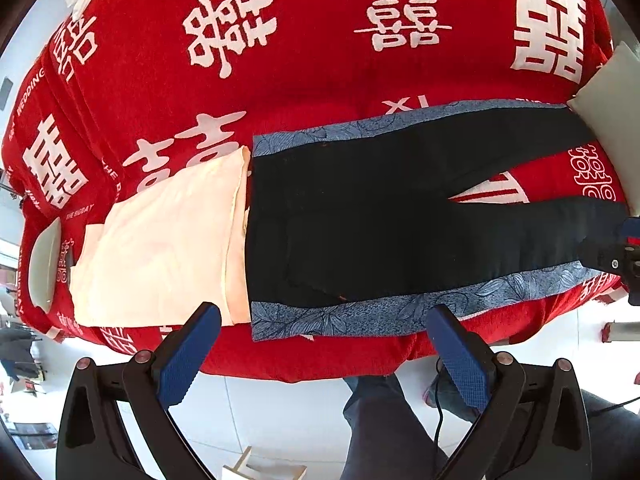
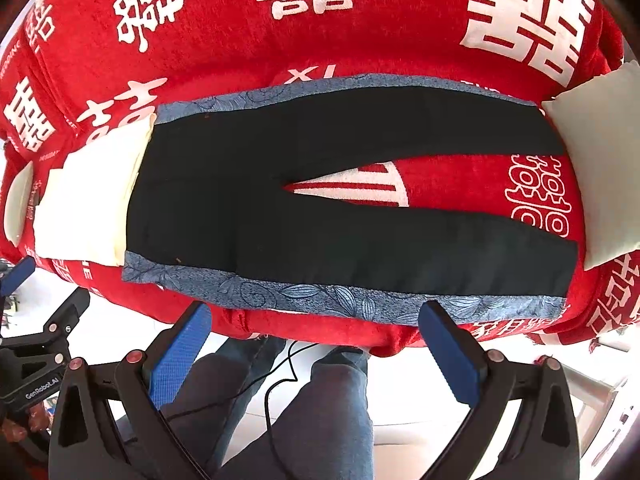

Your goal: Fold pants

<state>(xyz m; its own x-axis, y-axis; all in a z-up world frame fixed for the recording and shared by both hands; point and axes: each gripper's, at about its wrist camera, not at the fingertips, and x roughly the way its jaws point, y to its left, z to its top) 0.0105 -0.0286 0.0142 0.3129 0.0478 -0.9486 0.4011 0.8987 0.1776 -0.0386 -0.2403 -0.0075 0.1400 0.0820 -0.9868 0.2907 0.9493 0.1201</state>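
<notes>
Dark pants (image 1: pixel 360 216) (image 2: pixel 320 200) with blue floral side stripes lie flat on a red cover, waist to the left, legs spread in a V to the right. My left gripper (image 1: pixel 324 320) hangs open just off the near edge, in front of the waist end. Over the near leg's stripe my right gripper (image 2: pixel 316 320) stands open, nothing between its blue pads. The right gripper's body (image 1: pixel 624 256) shows at the right edge of the left wrist view, and the left gripper's body (image 2: pixel 36 344) at the left edge of the right wrist view.
The red cover (image 1: pixel 320 60) (image 2: pixel 240 40) carries white characters. A folded cream cloth (image 1: pixel 160 248) (image 2: pixel 88 200) lies left of the waist. A white cushion (image 2: pixel 600 160) (image 1: pixel 612 96) touches the cuffs on the right. Below are a person's legs in jeans (image 2: pixel 320 420), a black cable and white floor.
</notes>
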